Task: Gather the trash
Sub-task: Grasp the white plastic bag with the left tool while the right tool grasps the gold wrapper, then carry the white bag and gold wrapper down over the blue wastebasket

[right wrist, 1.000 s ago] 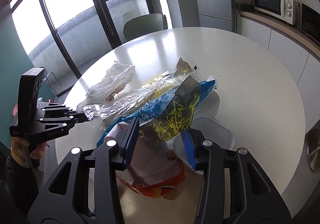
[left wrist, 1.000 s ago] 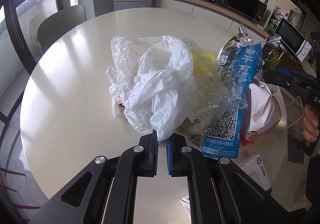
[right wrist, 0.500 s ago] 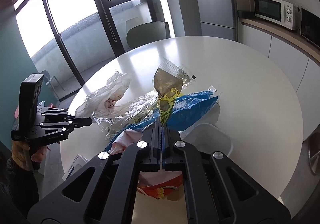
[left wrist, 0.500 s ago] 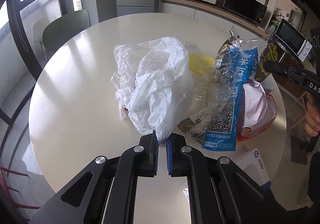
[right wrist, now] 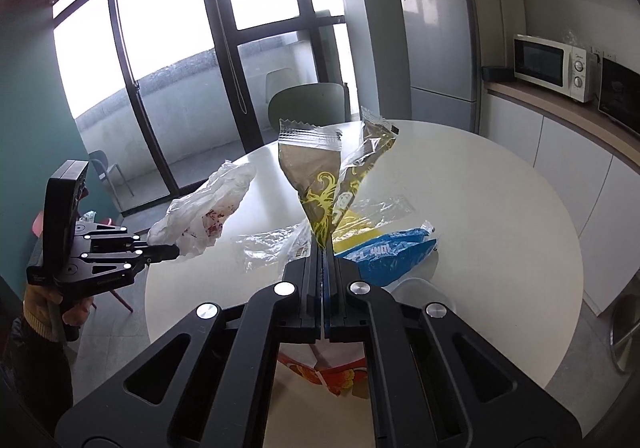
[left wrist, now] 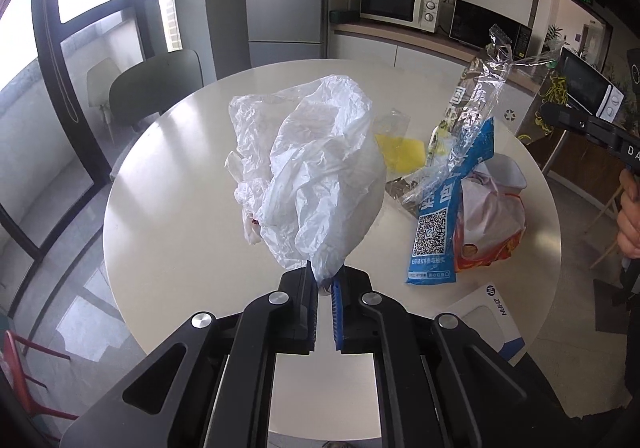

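Claws both pinch trash: our left claw (left wrist: 324, 290) clamps white bag (left wrist: 320, 171), right claw (right wrist: 323, 268) clamps wrappers (right wrist: 320, 203), lifted clear above the worktop (left wrist: 192, 175) for carrying.

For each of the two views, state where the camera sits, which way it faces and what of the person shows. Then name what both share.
Left wrist: on the left hand-held gripper, facing along its fingers over the round table; it grips a white plastic bag; the person's right hand shows.
Right wrist: on the right hand-held gripper, facing the windows; it pinches a brown wrapper.
Shared: table, white bag, blue wrapper, white microwave.
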Demonstrator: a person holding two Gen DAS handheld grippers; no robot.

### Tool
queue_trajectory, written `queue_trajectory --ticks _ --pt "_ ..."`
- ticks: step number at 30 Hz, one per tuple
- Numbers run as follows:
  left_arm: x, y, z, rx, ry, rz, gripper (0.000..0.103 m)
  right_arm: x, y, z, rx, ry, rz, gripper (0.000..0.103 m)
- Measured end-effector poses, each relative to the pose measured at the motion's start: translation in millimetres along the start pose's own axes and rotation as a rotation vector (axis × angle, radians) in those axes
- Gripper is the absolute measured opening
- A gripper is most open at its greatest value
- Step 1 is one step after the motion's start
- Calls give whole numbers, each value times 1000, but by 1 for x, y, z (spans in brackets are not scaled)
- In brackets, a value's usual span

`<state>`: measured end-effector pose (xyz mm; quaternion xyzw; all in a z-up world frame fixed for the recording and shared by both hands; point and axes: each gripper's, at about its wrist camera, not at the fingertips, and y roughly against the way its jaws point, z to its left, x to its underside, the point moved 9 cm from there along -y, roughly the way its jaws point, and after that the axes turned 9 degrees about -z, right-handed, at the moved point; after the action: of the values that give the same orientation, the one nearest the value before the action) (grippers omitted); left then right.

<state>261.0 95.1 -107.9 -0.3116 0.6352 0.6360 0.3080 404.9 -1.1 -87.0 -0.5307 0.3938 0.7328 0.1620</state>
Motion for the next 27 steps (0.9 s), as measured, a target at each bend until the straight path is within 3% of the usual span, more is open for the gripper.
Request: queue_trajectory --ticks 9,27 --pt "7 58 -12 -5 -15 -58 5 -1 62 24 16 6 -62 0" --pt "78 153 -66 2 -76 -107 5 40 192 77 2 29 -146 0"
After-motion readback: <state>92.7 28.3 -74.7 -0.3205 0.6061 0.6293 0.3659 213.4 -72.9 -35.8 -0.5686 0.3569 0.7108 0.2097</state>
